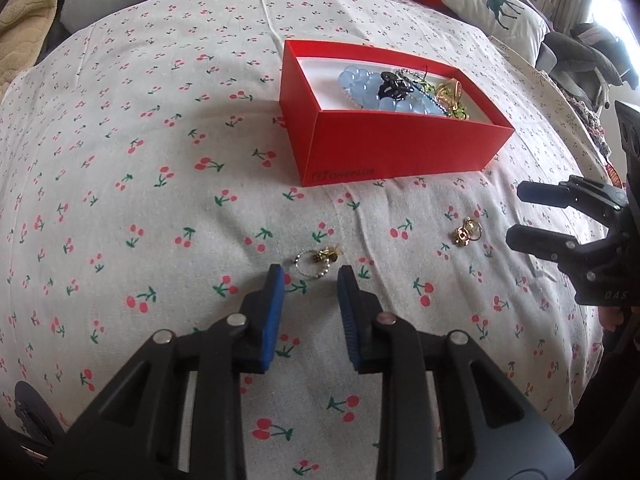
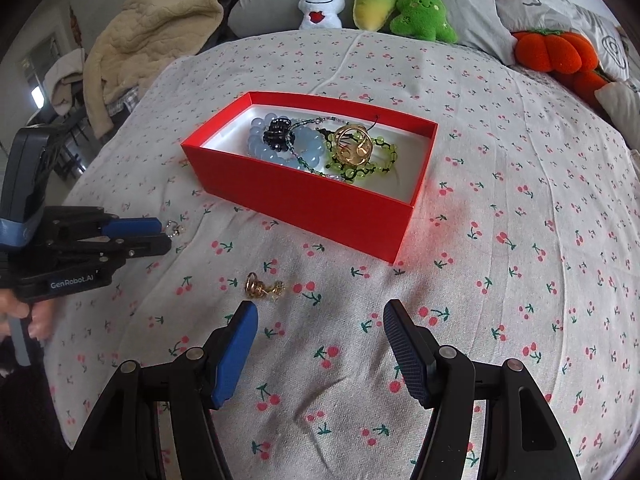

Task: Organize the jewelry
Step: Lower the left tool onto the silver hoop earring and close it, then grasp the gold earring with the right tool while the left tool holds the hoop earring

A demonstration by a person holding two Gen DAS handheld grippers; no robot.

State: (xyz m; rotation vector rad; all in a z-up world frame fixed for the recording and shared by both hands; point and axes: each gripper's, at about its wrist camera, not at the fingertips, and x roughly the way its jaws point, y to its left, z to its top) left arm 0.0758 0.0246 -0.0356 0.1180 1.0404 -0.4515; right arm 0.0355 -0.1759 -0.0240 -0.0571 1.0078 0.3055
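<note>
A red box (image 1: 400, 148) (image 2: 304, 196) sits on the cherry-print bedspread and holds a blue bead bracelet (image 2: 276, 142), a black piece, a green bead bracelet (image 2: 360, 164) and a gold bangle (image 2: 352, 146). A silver ring with a gold charm (image 1: 316, 262) (image 2: 175, 228) lies just ahead of my left gripper (image 1: 311, 280), which is open with a narrow gap. Gold earrings (image 1: 466, 233) (image 2: 264, 288) lie on the cloth. My right gripper (image 2: 320, 316) is open and empty, just behind and to the right of the earrings.
Plush toys (image 2: 376, 4) and an orange pumpkin cushion (image 2: 548, 52) line the head of the bed, with grey pillows behind. A beige blanket (image 2: 152, 28) is piled at the far left. The bedspread (image 2: 520, 240) extends to the right.
</note>
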